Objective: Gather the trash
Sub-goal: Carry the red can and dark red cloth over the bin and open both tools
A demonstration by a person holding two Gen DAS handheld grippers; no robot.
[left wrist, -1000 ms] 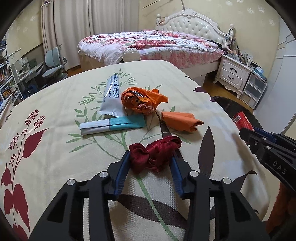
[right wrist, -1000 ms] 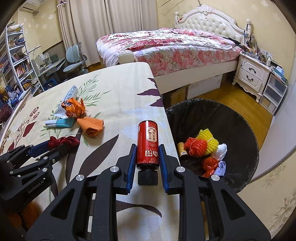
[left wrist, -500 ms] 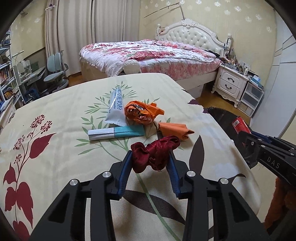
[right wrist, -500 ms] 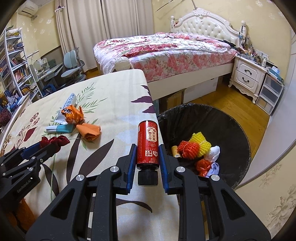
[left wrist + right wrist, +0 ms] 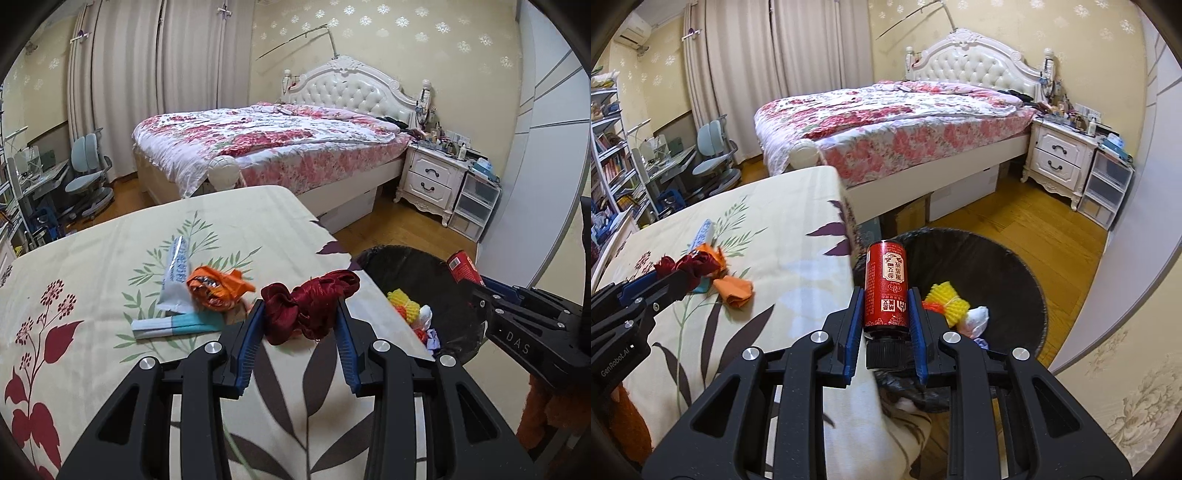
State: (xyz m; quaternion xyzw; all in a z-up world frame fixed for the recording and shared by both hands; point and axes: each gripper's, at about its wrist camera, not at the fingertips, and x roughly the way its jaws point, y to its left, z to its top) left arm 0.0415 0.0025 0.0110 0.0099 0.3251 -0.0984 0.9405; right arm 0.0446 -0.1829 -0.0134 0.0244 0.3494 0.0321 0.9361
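Observation:
My left gripper (image 5: 300, 314) is shut on a crumpled dark red cloth (image 5: 308, 306) and holds it above the table's right side; it also shows in the right wrist view (image 5: 690, 266). My right gripper (image 5: 885, 306) is shut on a red bottle (image 5: 886, 288) with a black cap, held over the rim of the black-lined trash bin (image 5: 1015, 266). The bin (image 5: 458, 332) holds yellow, orange and white scraps. On the tablecloth lie an orange wrapper (image 5: 214, 290), a white tube (image 5: 175, 277), a teal-and-white box (image 5: 177, 325) and an orange cloth (image 5: 735, 290).
The table (image 5: 92, 266) has a cream cloth with leaf prints; its right edge runs beside the bin. A bed (image 5: 266, 147) stands beyond, a white nightstand (image 5: 432, 181) and plastic drawers (image 5: 476, 206) at right, a desk chair (image 5: 88, 173) at left.
Both grippers have risen and shifted right toward the bin. The red cloth has come off the table. The red bottle now hangs over the bin's rim.

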